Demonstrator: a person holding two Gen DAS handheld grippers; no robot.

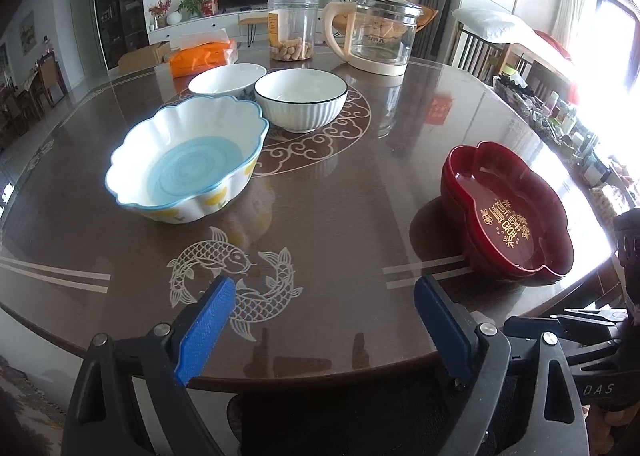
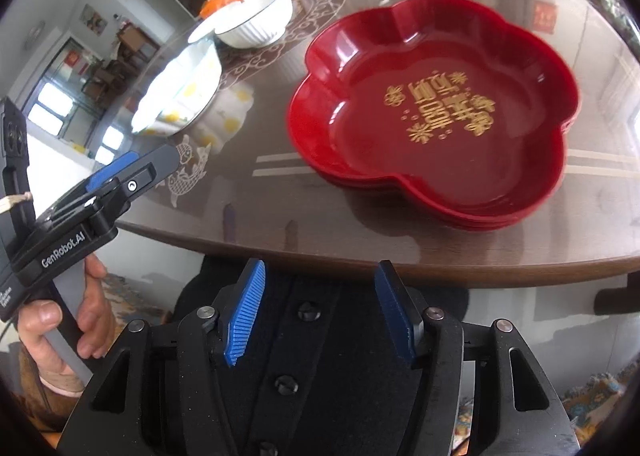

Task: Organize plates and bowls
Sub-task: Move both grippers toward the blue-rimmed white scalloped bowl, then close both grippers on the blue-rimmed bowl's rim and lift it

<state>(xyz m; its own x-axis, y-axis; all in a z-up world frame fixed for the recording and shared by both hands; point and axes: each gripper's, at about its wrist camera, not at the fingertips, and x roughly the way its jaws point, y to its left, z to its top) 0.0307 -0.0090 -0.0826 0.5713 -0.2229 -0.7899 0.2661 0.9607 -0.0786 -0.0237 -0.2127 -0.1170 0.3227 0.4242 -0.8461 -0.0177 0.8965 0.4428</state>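
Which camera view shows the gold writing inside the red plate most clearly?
The right wrist view. There the red plate fills much of the picture and its gold writing is large. In the left wrist view the same plate sits small at the right, its writing tiny.

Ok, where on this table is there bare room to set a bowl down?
Bare tabletop lies between the scalloped bowl and the red plates, down to the fish inlay. Crowded behind: two white bowls, jar and kettle.
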